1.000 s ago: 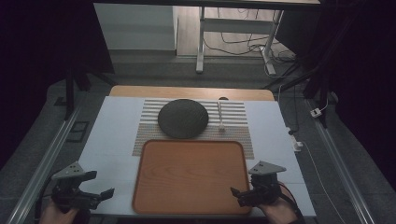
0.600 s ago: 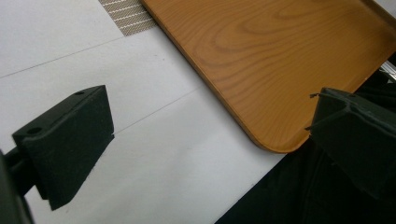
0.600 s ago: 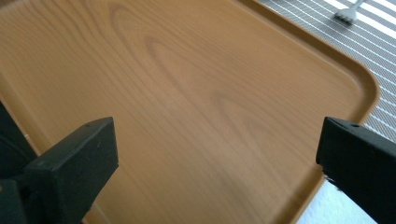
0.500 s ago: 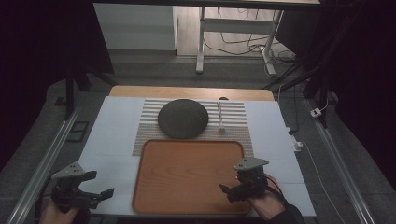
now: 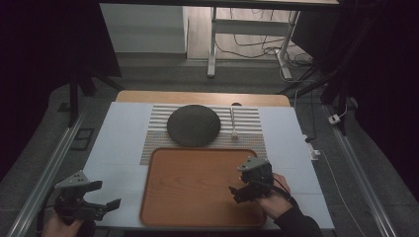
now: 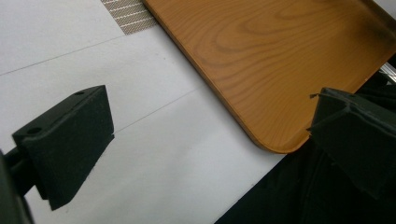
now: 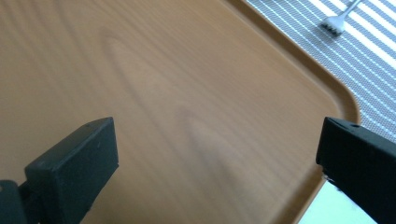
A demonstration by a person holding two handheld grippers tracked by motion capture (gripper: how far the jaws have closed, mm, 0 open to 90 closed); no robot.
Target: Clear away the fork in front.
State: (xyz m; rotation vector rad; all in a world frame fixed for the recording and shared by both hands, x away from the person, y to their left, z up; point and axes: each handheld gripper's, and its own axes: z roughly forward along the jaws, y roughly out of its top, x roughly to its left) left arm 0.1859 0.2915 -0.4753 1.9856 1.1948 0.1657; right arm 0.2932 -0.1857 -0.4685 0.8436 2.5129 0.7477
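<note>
Jaws wide and empty, the right gripper (image 5: pixel 245 189) hovers over the rounded wooden tray's (image 5: pixel 188 197) right edge, seemingly heading for the fork (image 5: pixel 233 123) beyond.

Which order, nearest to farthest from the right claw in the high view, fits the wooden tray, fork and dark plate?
1. Wooden tray, directly under the right claw.
2. Fork, ahead on the striped mat.
3. Dark plate, ahead and leftward.

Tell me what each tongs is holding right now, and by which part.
Nothing is held. The left tongs hang open over the white table, beside the tray. The right tongs are open above the tray, gripping nothing.
</note>
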